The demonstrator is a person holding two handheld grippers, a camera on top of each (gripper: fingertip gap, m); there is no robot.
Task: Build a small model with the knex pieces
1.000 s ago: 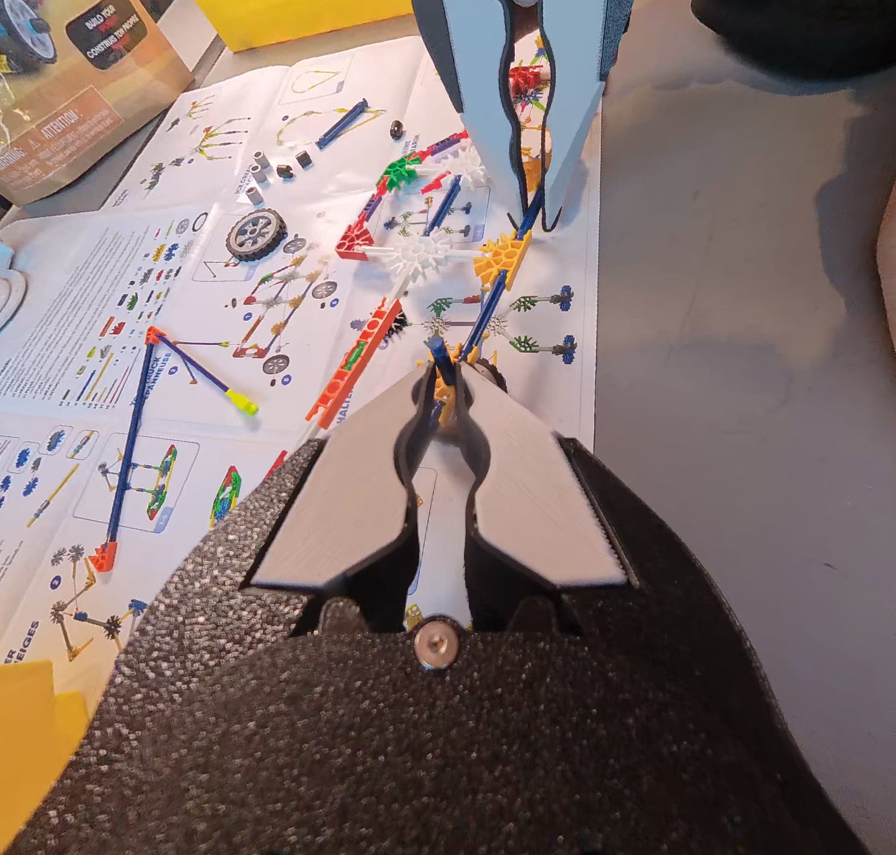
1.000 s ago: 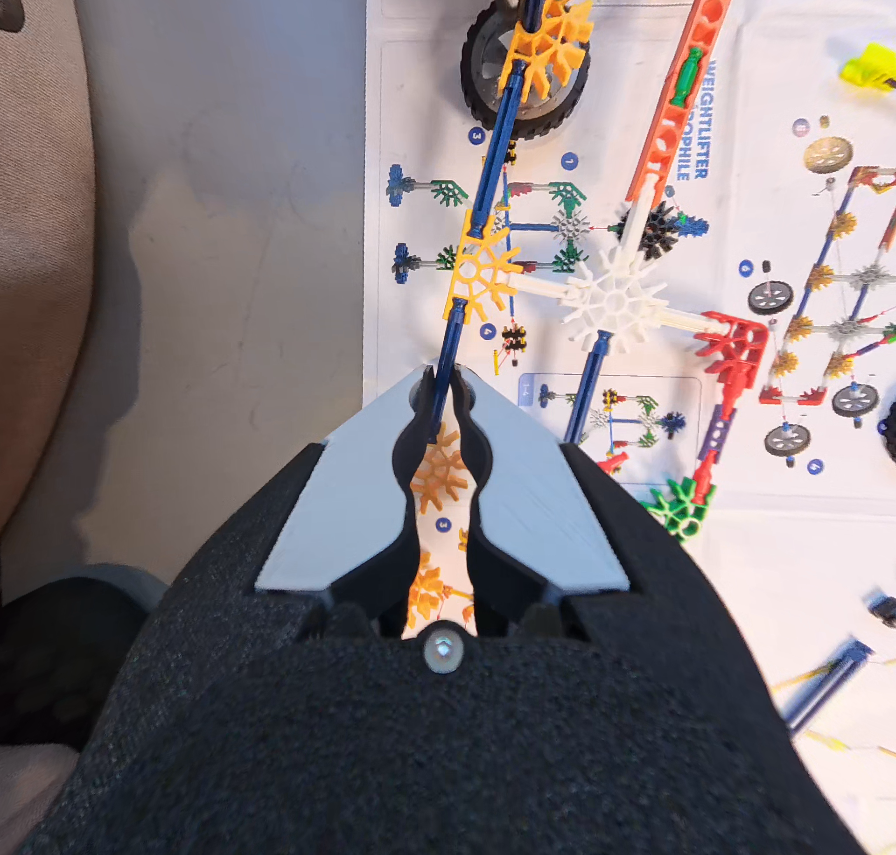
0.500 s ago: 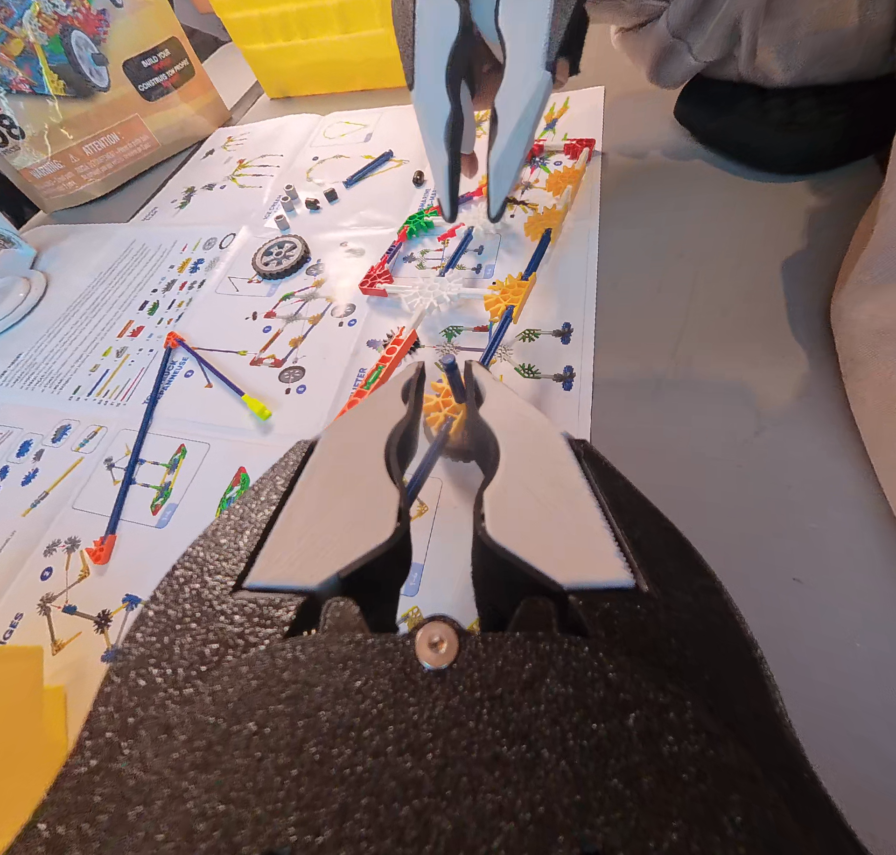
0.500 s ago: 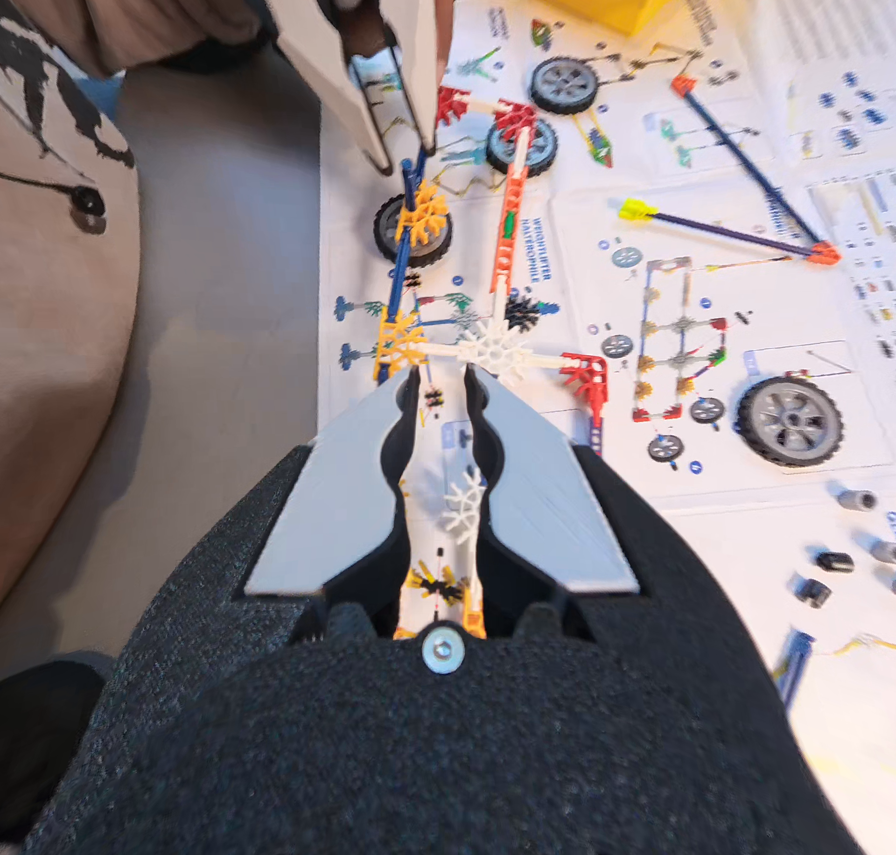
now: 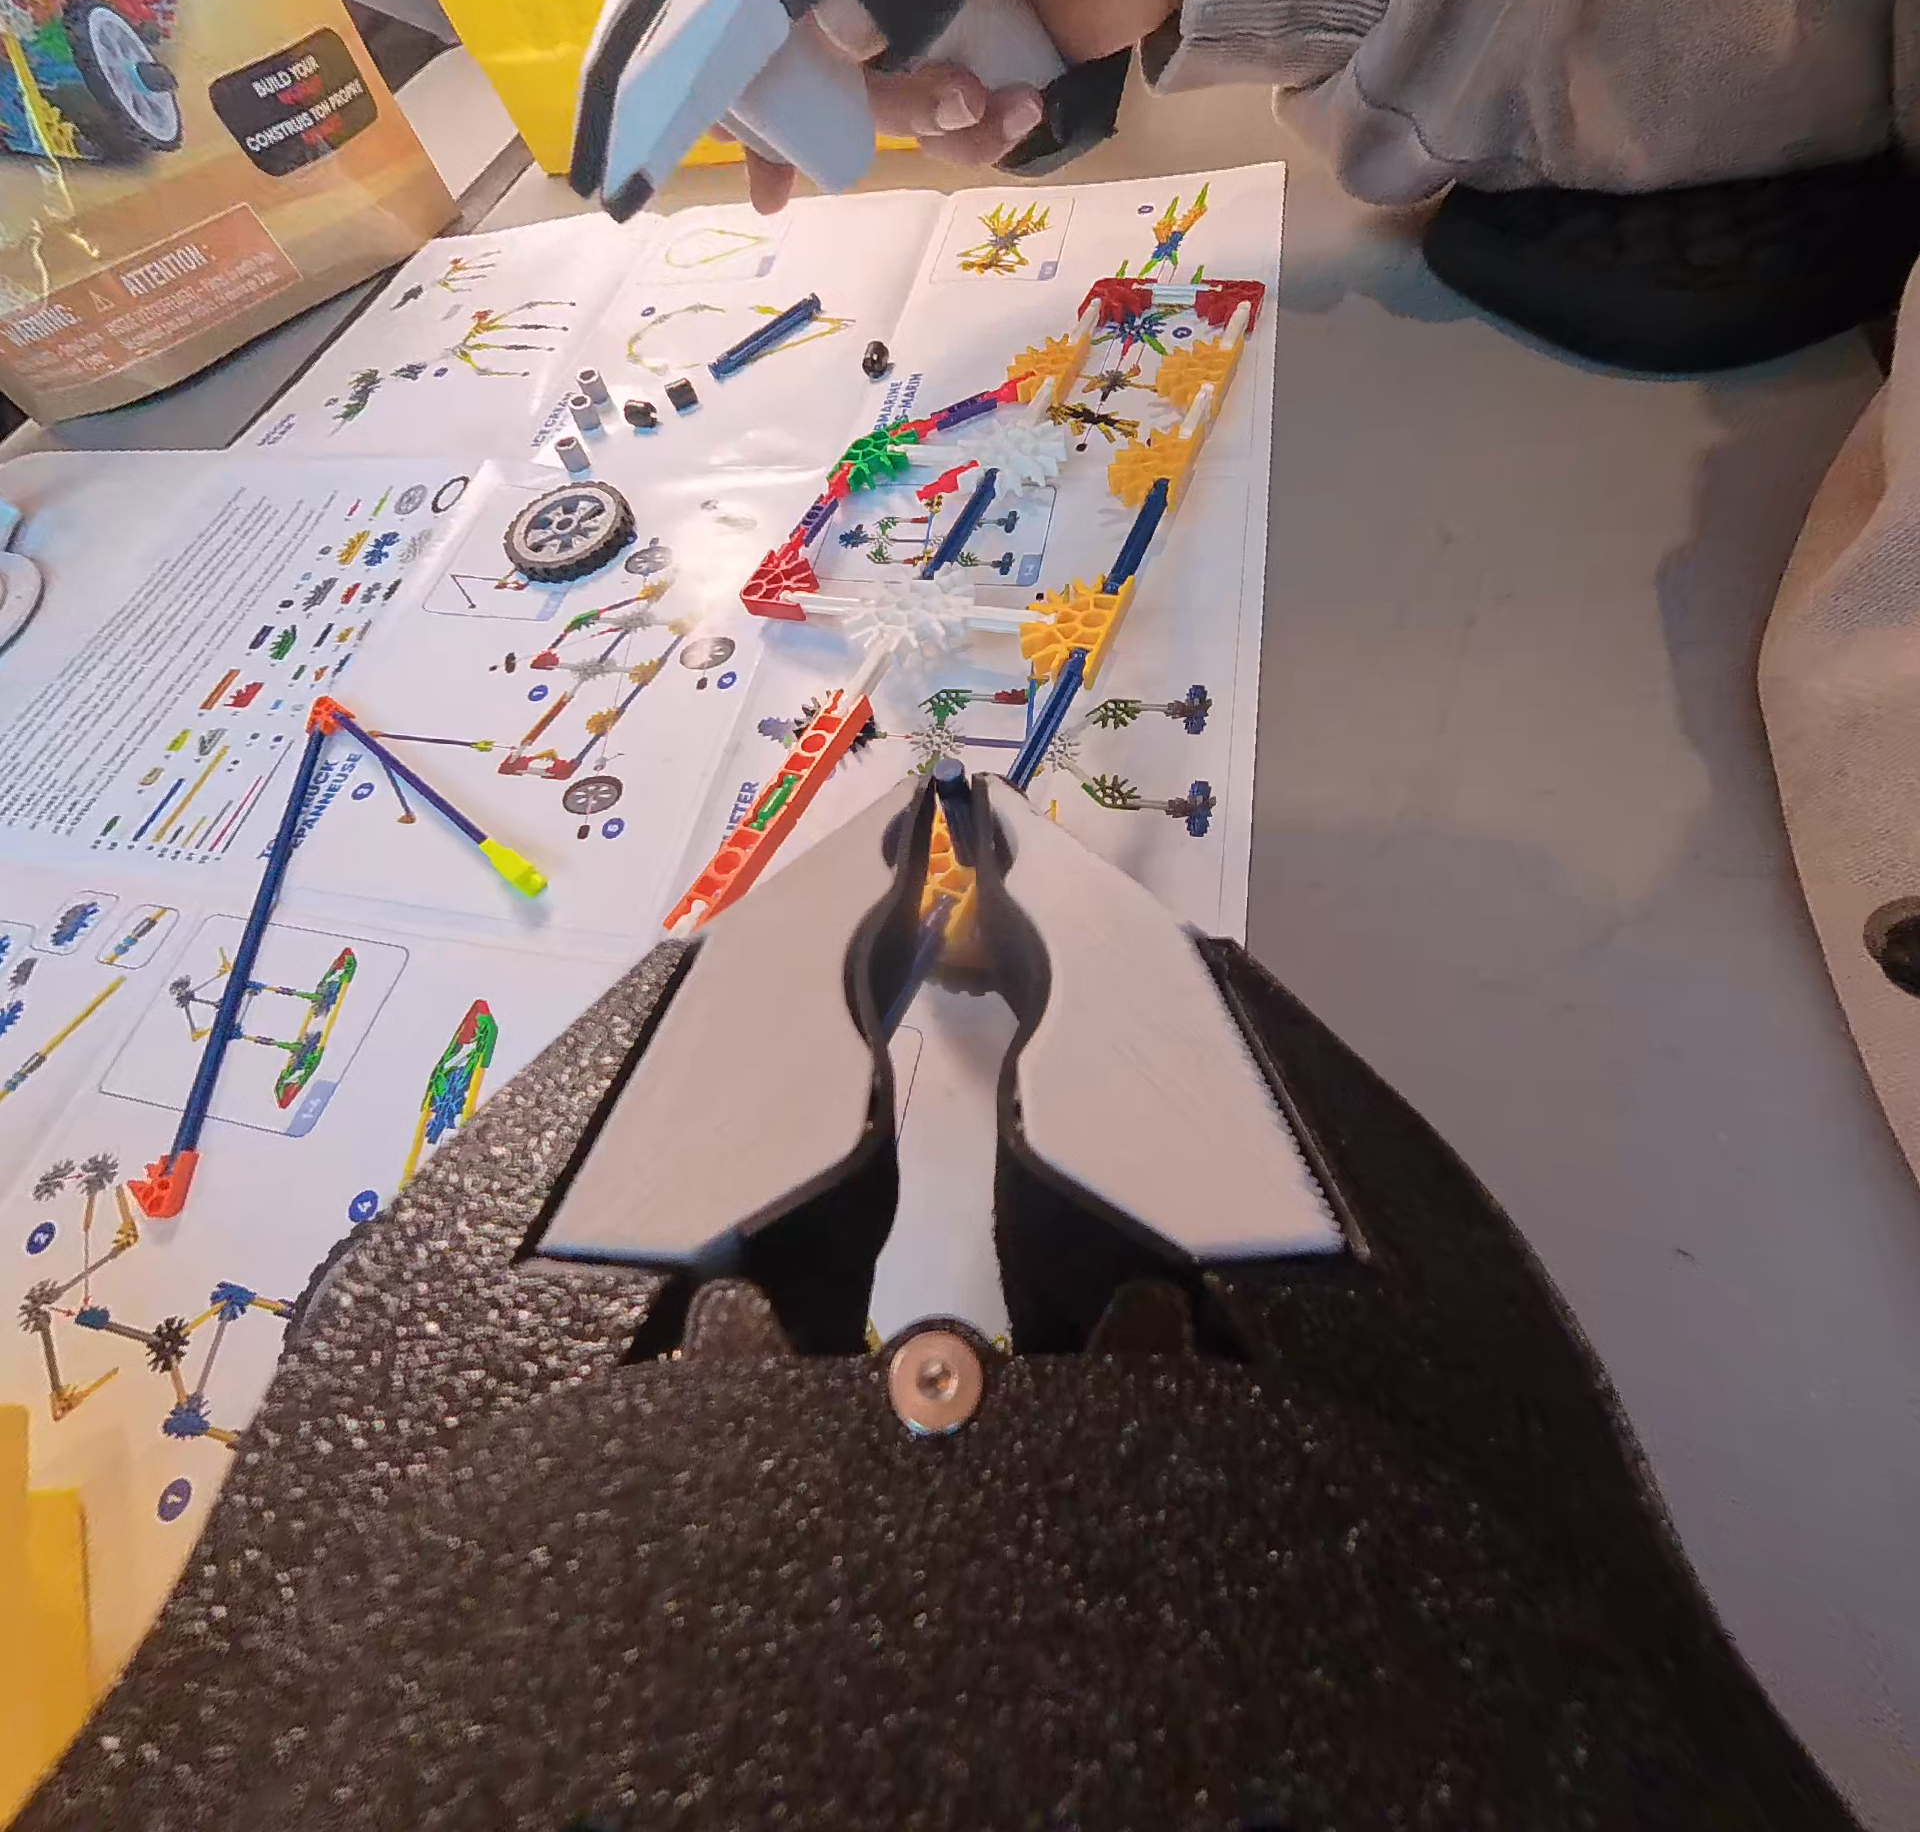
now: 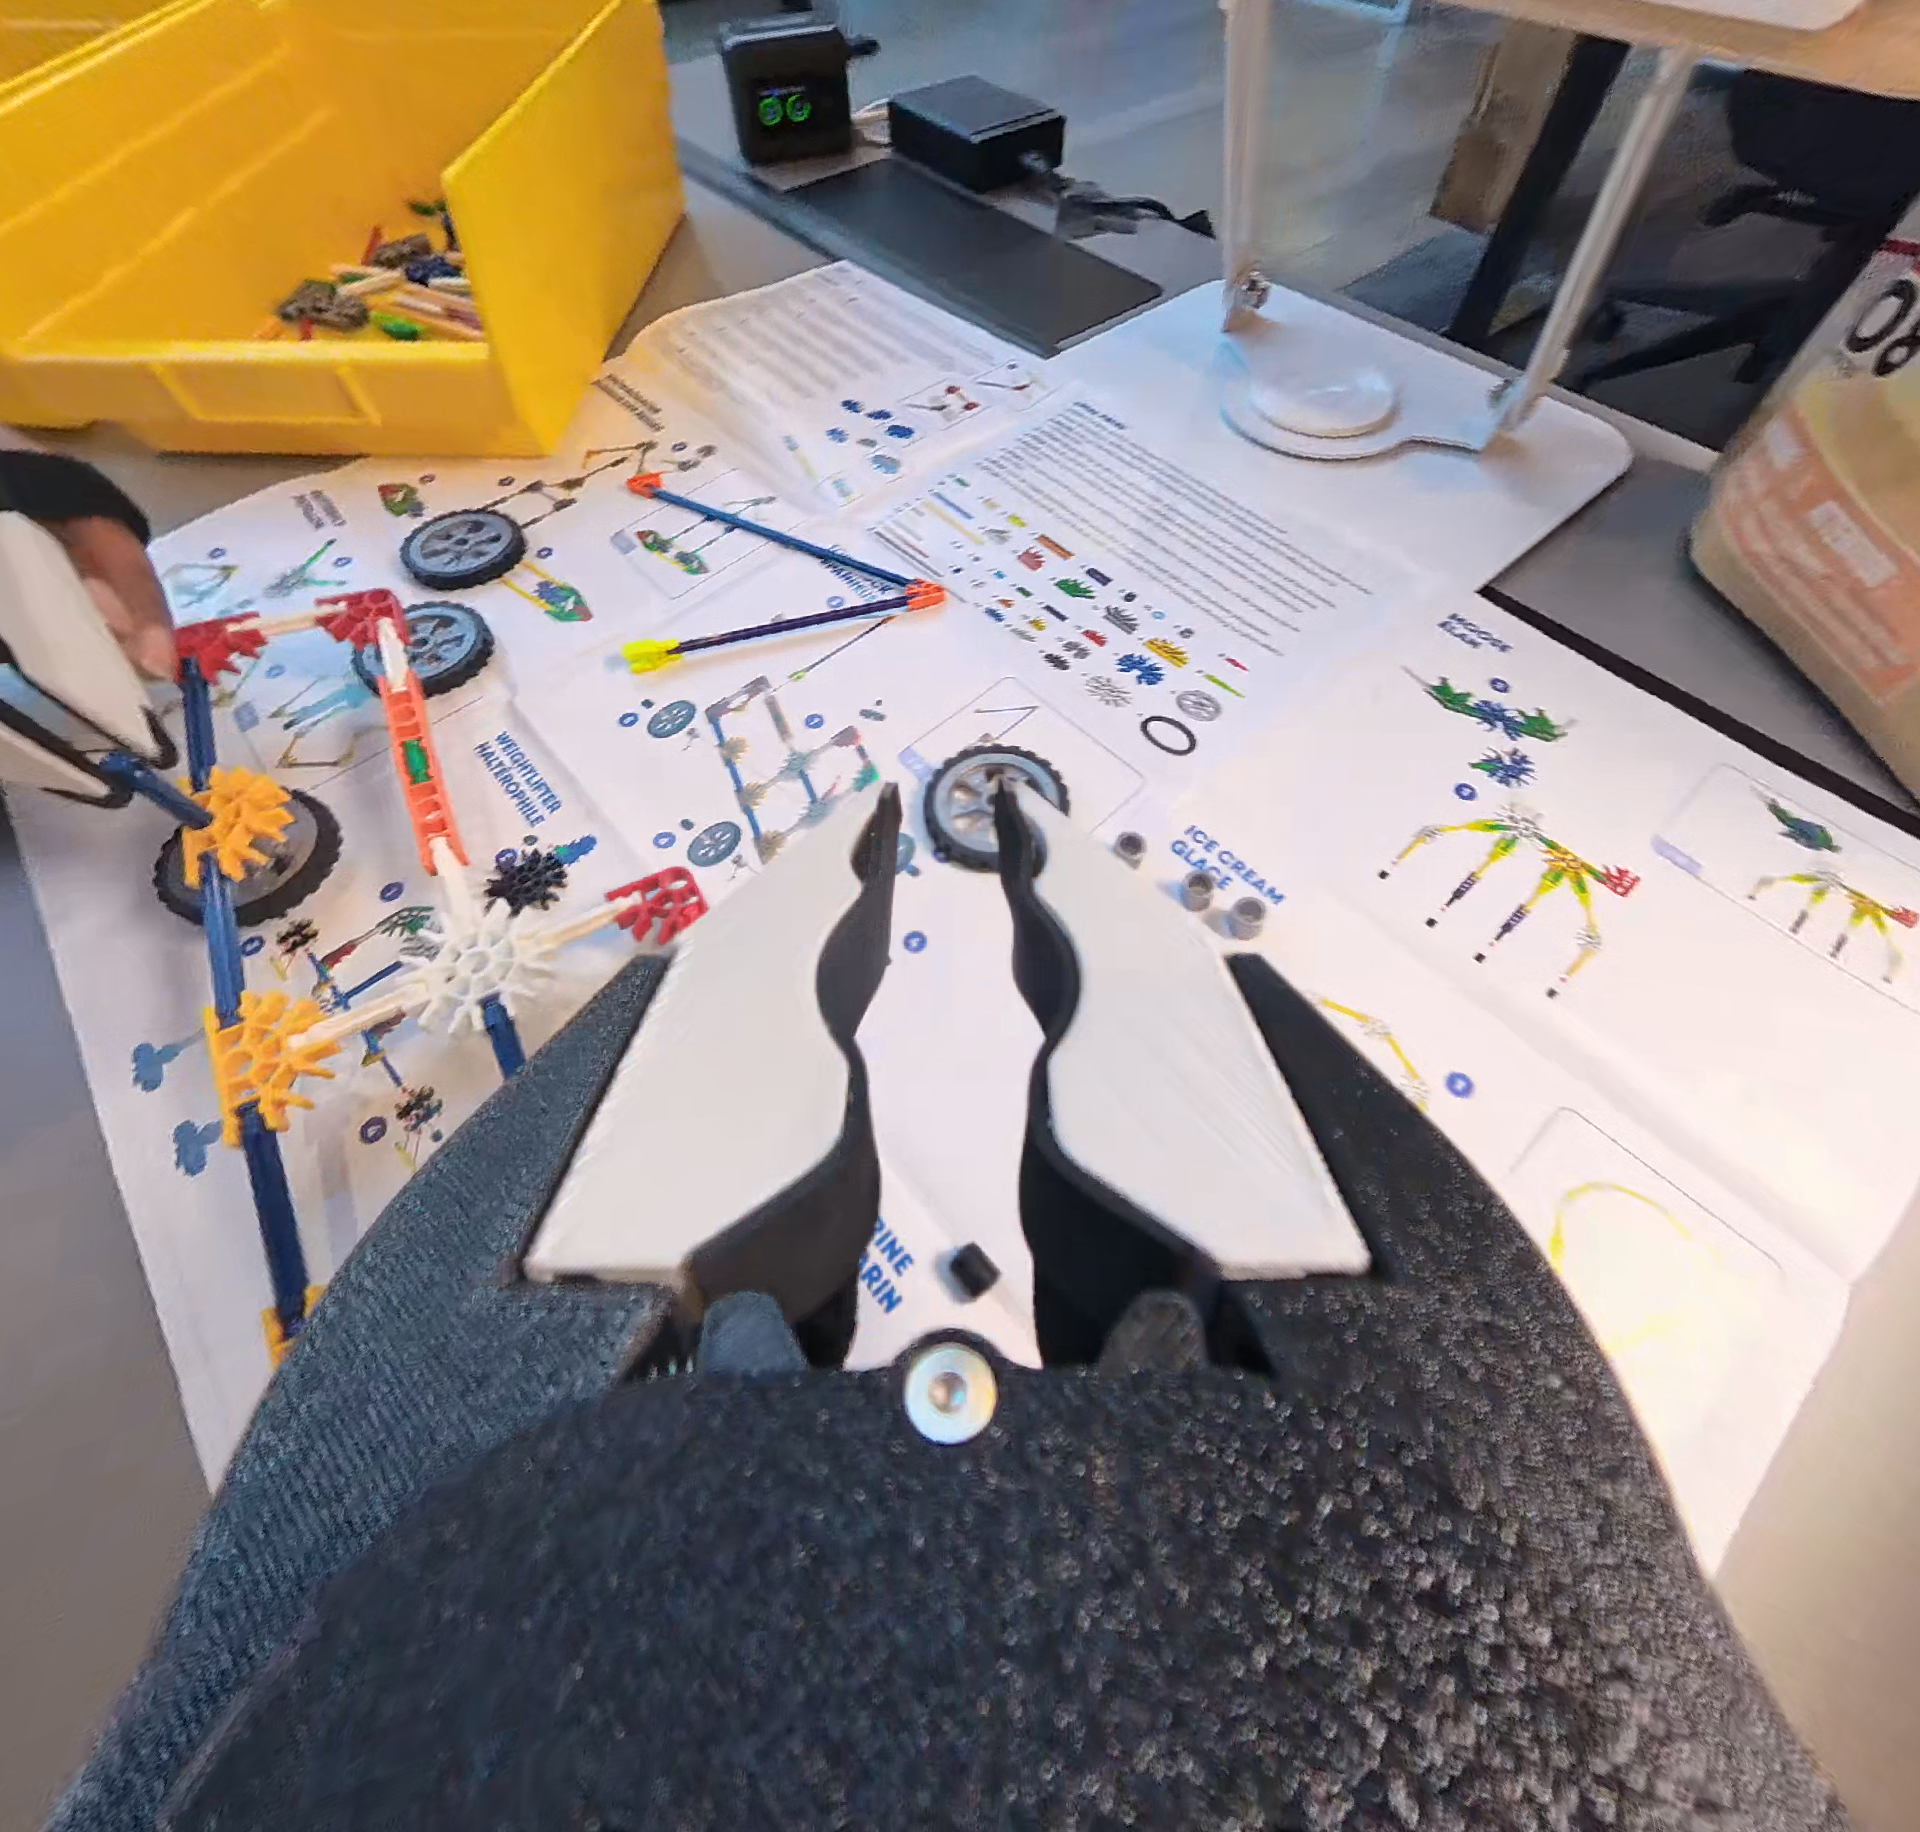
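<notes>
The left gripper [image 5: 951, 795] is closed on the end of a dark blue rod [image 5: 954, 814] that runs through a yellow connector [image 5: 951, 873] between its fingers. That rod belongs to a flat toy frame [image 5: 997, 535] of rods and connectors lying on a printed instruction sheet [image 5: 312, 587], which carries coloured diagrams, headings and blocks of text.

The right gripper [image 6: 943, 814] hangs above the sheet with its jaws a moderate way apart and nothing between them; a loose grey-hubbed wheel [image 6: 977, 816] lies just beyond its tips. In the right wrist view four wheels show on the sheet, two of them seemingly fixed under the frame, though that is hard to tell. Beside the loose wheel lie three small grey sleeves [image 6: 1200, 887], and a small black piece [image 6: 971, 1268] lies nearer, between the fingers.

Beyond the sheet's far edge stand a yellow bin [image 6: 312, 224] holding mixed pieces, a lettered cardboard box [image 5: 156, 172], and a white lamp base [image 6: 1320, 400].
</notes>
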